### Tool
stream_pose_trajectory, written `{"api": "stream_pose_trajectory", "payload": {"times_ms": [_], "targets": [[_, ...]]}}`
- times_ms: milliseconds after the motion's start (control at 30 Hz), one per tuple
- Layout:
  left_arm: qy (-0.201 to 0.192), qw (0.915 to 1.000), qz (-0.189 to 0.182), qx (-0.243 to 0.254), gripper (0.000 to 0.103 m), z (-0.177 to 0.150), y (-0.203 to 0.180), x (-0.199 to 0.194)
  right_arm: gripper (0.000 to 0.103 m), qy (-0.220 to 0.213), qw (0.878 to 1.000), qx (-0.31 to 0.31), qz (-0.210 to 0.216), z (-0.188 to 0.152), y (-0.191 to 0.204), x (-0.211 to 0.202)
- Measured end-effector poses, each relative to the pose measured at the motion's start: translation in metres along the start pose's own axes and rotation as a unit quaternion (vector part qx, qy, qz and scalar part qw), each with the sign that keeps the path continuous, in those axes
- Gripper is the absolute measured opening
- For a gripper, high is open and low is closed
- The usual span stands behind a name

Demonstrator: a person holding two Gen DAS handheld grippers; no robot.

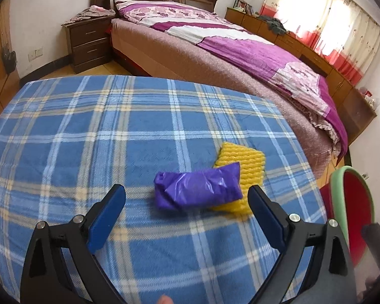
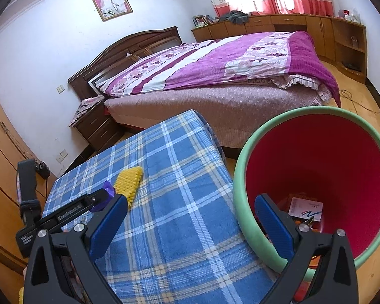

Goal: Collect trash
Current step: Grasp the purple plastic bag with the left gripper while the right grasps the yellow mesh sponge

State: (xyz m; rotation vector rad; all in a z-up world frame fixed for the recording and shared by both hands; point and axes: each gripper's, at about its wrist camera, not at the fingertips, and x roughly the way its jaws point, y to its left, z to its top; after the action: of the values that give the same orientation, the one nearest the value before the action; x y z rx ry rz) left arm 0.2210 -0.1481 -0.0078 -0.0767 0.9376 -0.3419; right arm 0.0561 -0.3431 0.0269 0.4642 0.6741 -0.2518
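- My left tongs (image 1: 187, 197) stand wide apart with nothing between the blue ribbed pads (image 1: 106, 217); the black arms carry silver bolts.
- Just ahead of them, nearer the right-hand pad, lies a purple plastic bundle (image 1: 196, 188), glossy, crinkled and folded into a stubby roll.
- The roll rests partly on top of a yellow foam sheet (image 1: 243, 162), a knobbly, ridged, roughly square piece that pokes out behind and to the right of it.
- Both sit on a blue plaid cloth (image 1: 88, 139), soft and fleecy, crossed with white and pale yellow stripes, spread over a raised flat surface under my left tongs.
- My right tongs (image 2: 191, 209) are spread open too, holding nothing; the left pad hangs over the plaid cloth (image 2: 179, 202), the right pad (image 2: 273, 225) over the mouth of the bin.
- The bin (image 2: 243, 177) is a round pail, red inside with a smooth pale green rim, standing just right of the cloth's edge on the wooden floor (image 2: 367, 116).
- Down in the bin lies a white card (image 2: 306, 209) with a blue and red mark, among other bits I cannot make out.
- From the right view the left tongs (image 2: 98, 197) reach in from the left, beside the yellow foam sheet (image 2: 129, 182).
- Beyond both tongs stands a large bed (image 2: 215, 106) with a dark carved headboard and a purple floral quilt (image 2: 215, 68).
- A dark nightstand (image 1: 88, 43) sits left of the bed; low wooden cabinets (image 2: 278, 22) run under a curtained, bright window.
- A framed portrait (image 2: 111, 2) hangs on the white wall.
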Motion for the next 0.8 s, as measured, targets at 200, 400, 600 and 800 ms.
{"api": "stream_pose_trajectory", "payload": {"times_ms": [200,400,600,800], "targets": [[0.022,0.9997,0.014,0.000,0.090,0.003,0.000,0.016,0.102,0.006,1.000,0.003,-0.003,-0.001,-0.003,0.007],[0.019,0.9997,0.004,-0.014,0.074,0.003,0.010,0.012,0.102,0.010,1.000,0.002,-0.004,-0.001,-0.001,0.010],[0.009,0.9998,-0.006,-0.019,0.073,0.002,0.020,-0.006,0.102,0.010,1.000,-0.010,-0.004,-0.002,0.009,0.010],[-0.011,0.9994,0.018,-0.028,0.073,0.005,0.045,-0.028,0.102,0.012,0.999,-0.030,-0.003,-0.002,0.028,0.014]]}}
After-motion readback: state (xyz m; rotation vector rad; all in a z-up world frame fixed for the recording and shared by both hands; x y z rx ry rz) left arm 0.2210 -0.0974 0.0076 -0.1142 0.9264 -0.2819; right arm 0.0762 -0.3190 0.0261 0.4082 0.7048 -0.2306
